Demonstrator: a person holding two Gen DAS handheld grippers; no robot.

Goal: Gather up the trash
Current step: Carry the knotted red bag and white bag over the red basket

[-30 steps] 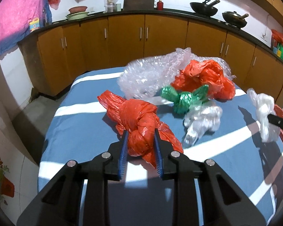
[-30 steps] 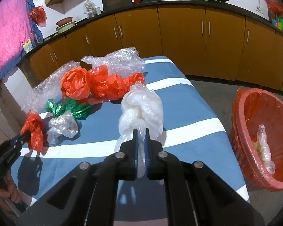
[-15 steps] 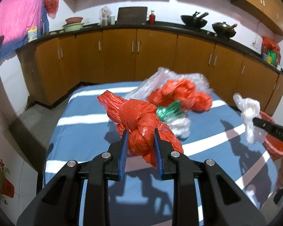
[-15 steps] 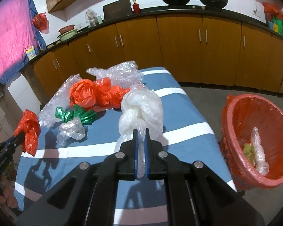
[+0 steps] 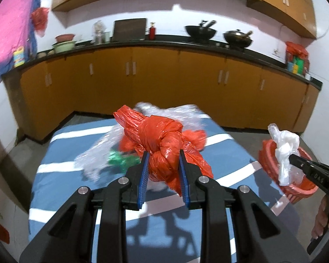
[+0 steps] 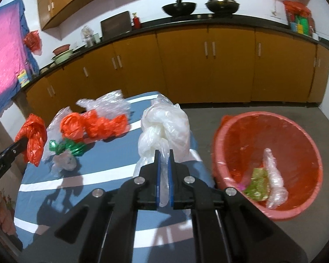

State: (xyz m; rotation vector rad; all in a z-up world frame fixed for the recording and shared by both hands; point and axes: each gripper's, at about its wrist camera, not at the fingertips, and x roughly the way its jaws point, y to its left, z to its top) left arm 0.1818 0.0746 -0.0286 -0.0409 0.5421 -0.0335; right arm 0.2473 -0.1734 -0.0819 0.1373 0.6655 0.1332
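Two bags held aloft, knotted red bag [image 5: 162, 149] clamped by left gripper [image 5: 162, 168], white bag [image 6: 164, 127] pinched by near-closed right gripper [image 6: 163, 171], red bin [image 6: 267, 168] beside table [image 6: 103, 175].

Occlusions / blur, both wrist views

L view: table trash pile [image 5: 111, 153] motion-blurred, partly hidden behind knotted red bag [image 5: 162, 144]; green item [image 5: 120, 161] is a smear, type n/a. Red basket [image 5: 296, 188] mostly covered by white bag [image 5: 285, 153] and right gripper [image 5: 292, 159]; hand [image 5: 322, 221] cut off at frame edge. R view: basket contents [image 6: 257, 183] too small to ID, possibly a green wrapper plus clear film. Left gripper [image 6: 22, 141] body cut off at edge.
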